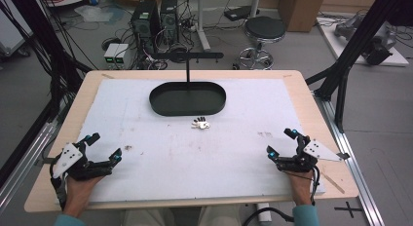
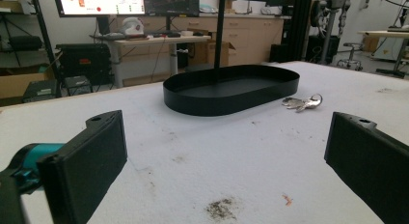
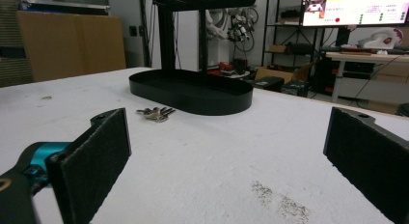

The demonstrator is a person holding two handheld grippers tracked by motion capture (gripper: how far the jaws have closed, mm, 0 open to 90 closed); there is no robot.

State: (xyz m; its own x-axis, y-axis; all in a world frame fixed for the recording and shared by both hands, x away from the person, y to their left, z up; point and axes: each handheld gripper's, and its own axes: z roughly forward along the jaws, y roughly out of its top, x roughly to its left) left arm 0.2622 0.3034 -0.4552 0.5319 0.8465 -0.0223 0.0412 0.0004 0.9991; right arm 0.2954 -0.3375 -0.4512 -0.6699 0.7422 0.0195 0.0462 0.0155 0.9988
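Both grippers, left gripper (image 1: 103,147) and right gripper (image 1: 280,142), gape wide (nothing held), keys (image 1: 200,123) well ahead

The oval tray (image 1: 187,99) sits on the mat (image 1: 146,153) at the far centre of the table (image 1: 311,114). An upright stand (image 1: 188,65) rises from the tray. The bunch of keys (image 1: 200,123) lies on the mat just near of the tray, apart from it. The left gripper (image 1: 102,149) rests at the near left corner, the right gripper (image 1: 281,144) at the near right, both well apart from the keys.
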